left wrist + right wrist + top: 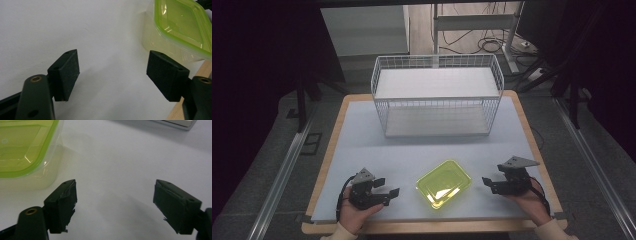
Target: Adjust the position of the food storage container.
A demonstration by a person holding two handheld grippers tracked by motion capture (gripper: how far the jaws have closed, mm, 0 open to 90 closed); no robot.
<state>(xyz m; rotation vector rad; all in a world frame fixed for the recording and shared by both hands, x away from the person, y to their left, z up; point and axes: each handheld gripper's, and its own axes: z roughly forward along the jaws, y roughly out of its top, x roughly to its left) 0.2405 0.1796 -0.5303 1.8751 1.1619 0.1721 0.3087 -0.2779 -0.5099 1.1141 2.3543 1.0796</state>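
Table (pixel 362 150): pale top with a wooden edge; it carries everything listed below, and your forearms come in over its near edge.

Wire basket (pixel 437 95): white, two shelves, standing at the far middle of the table, well apart from both of your grippers. Both shelves look bare.

Container (pixel 444 183): clear plastic box with a yellow-green lid, lid on. It lies flat near the front of the table, between your two grippers and turned at an angle to the table edge. The left gripper view has it at upper right (pixel 180 27); the right gripper view has it at upper left (pixel 25 150). Nothing touches it.

Right gripper (pixel 492 184): in your right hand (pixel 532 202), just right of the container, pointing toward it. Jaws spread wide in the right gripper view (pixel 115 205), only table surface between them. The left pad is near the container's corner but apart from it.

Left gripper (pixel 389 192): in your left hand (pixel 354 215), near the front left, pointing toward the container. Jaws spread wide in the left gripper view (pixel 112 75), holding nothing. The right pad sits just below the container wall in that view; contact cannot be told.
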